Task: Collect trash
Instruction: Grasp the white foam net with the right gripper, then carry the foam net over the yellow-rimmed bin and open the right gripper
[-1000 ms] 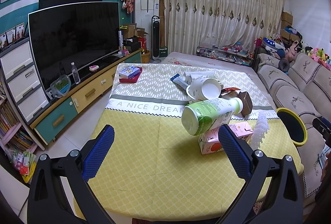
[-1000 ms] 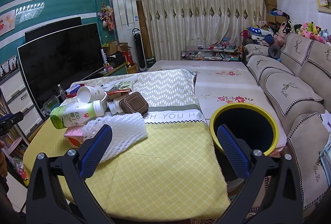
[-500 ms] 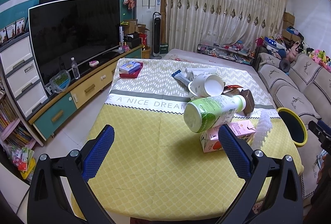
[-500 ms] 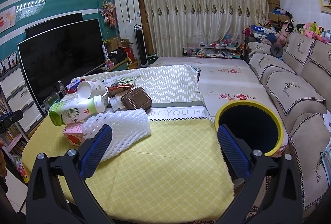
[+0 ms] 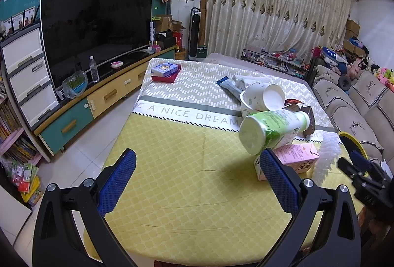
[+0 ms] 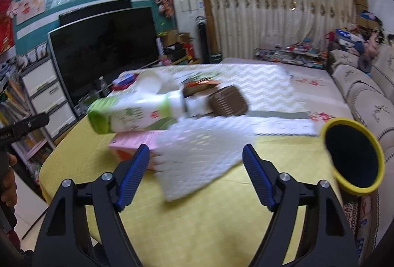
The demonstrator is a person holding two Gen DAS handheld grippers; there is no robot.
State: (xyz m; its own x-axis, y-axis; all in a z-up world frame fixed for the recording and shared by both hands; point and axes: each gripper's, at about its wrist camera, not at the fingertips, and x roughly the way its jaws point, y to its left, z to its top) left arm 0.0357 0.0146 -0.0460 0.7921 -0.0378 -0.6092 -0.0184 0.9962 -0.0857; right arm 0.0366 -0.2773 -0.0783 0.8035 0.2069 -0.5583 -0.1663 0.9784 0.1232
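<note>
Both the left gripper (image 5: 197,177) and right gripper (image 6: 196,174) hover open and empty, with the green bottle (image 6: 130,114), pink carton (image 5: 293,159) and foam wrap (image 6: 197,153) uncollected beside the yellow-rimmed bin (image 6: 354,156).

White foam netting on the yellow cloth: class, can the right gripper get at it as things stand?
Probably yes: the right gripper is open, the foam netting lies directly ahead between its fingers, and nothing covers its near edge.
</note>
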